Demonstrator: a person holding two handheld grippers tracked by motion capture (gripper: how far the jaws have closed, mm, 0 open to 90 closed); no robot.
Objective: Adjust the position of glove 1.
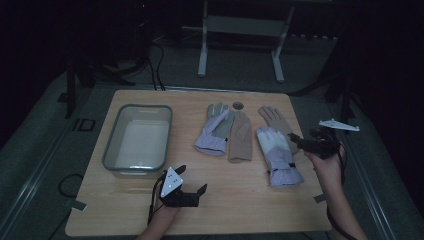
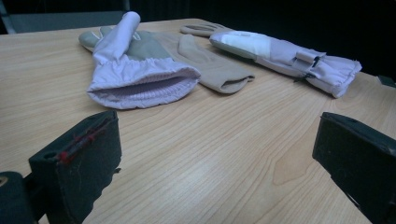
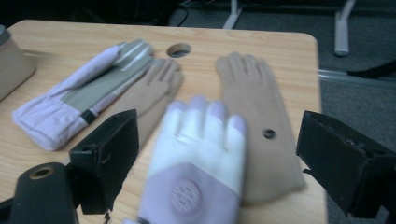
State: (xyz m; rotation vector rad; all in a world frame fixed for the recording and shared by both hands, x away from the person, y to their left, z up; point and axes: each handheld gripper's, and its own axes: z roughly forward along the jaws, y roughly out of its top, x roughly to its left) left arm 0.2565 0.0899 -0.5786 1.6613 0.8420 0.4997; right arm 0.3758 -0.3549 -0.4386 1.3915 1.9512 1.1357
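Four gloves lie on the wooden table (image 1: 235, 200). A lilac and grey glove (image 1: 214, 131) (image 2: 140, 70) (image 3: 79, 93) partly overlaps a tan glove (image 1: 240, 135) (image 2: 210, 65) (image 3: 149, 93). To the right, a lilac and white glove (image 1: 279, 155) (image 2: 285, 53) (image 3: 196, 158) lies partly on a second tan glove (image 1: 274, 119) (image 3: 257, 116). My left gripper (image 1: 191, 179) (image 2: 217, 158) rests open near the front edge, empty, pointing toward the gloves. My right gripper (image 1: 298, 142) (image 3: 224, 158) hovers open at the right, its jaws either side of the lilac and white glove's fingers.
A clear plastic bin (image 1: 137, 142) (image 3: 11, 60) stands at the table's left, empty as far as I can see. A round hole (image 1: 238, 105) (image 3: 180, 49) sits near the far edge. A white frame's legs (image 1: 202, 50) stand on the floor beyond.
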